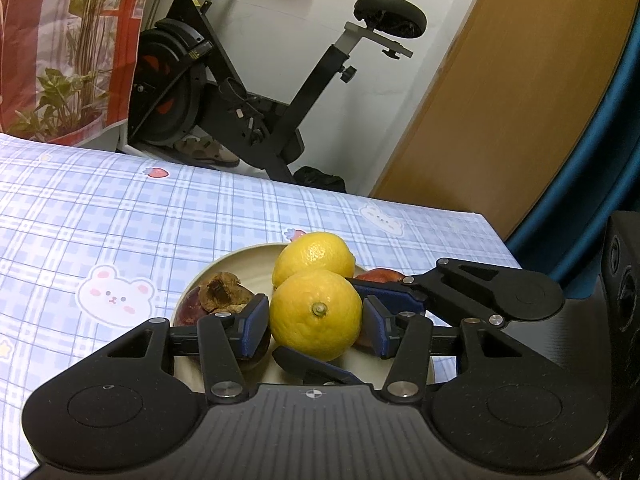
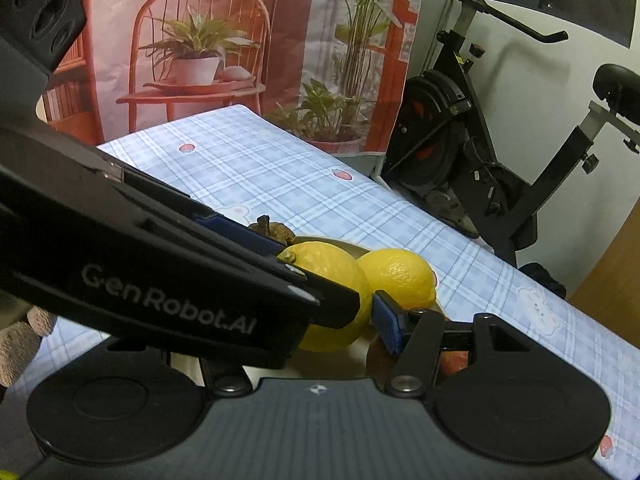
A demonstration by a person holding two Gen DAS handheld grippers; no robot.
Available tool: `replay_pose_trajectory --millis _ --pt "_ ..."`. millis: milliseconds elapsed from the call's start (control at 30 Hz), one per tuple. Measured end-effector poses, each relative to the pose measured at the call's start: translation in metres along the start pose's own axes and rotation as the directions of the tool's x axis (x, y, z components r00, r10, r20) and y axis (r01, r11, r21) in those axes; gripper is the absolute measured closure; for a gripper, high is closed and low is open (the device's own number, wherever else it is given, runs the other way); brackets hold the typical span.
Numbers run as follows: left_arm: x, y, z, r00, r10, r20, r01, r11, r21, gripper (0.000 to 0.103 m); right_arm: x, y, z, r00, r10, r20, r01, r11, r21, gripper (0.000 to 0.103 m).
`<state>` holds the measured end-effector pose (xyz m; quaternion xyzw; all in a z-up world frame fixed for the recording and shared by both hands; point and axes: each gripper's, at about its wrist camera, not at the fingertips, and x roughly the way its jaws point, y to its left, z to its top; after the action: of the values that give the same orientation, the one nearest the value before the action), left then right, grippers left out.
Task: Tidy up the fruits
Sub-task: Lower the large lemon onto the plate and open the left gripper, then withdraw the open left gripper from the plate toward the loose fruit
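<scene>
Blue-and-white checked tablecloth with bear and strawberry prints [image 1: 120, 208] covers the table in both views; a black exercise bike [image 1: 256, 92] stands behind it in the upper centre of the left wrist view, a printed backdrop of plants and a red chair [image 2: 224, 52] fills the upper left of the right wrist view. Cream round ceramic plate [image 1: 248, 264], lower centre of the left wrist view, holds all fruit. Near yellow round lemon with stem stub [image 1: 316, 314]: sits between the blue pads of the left gripper [image 1: 316, 326], both pads touching its sides, jaws partly open and clamped on it. Second yellow lemon [image 1: 314, 254]: just behind the first, touching it. Dark red fruit with a brown dried crown [image 1: 212, 300]: left part of the plate, partly hidden by the left finger. Red rounded fruit [image 1: 378, 276]: right part of the plate, between the fingers of the right gripper [image 1: 360, 328], which enters from the right; jaws partly open, whether they grip it cannot be told.
</scene>
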<state>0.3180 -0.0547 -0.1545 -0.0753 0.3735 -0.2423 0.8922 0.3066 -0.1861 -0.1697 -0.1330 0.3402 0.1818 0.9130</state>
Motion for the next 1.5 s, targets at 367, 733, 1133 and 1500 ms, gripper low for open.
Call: replay_pose_trajectory --millis 367,733,1133,1500 --pt "-0.011 -0.004 0.000 1.000 0.022 0.015 -0.022 1.000 0.014 0.048 -0.001 0.006 0.004 1.000 -0.022 -0.012 0.022 1.000 -0.008 0.042" --pt "-0.028 -0.012 -0.001 0.999 0.034 0.037 -0.036 0.998 0.043 0.048 -0.022 0.009 0.006 1.000 -0.030 0.007 0.030 1.000 0.000 0.042" --pt "-0.061 -0.027 -0.010 0.994 0.073 0.079 -0.080 0.993 0.082 0.048 -0.055 0.015 0.003 0.998 -0.040 0.039 0.039 0.999 0.038 0.042" --pt "-0.093 -0.036 -0.024 0.988 0.102 0.119 -0.112 0.991 0.076 0.048 -0.093 0.021 -0.007 0.996 -0.067 0.060 0.061 0.994 0.093 0.042"
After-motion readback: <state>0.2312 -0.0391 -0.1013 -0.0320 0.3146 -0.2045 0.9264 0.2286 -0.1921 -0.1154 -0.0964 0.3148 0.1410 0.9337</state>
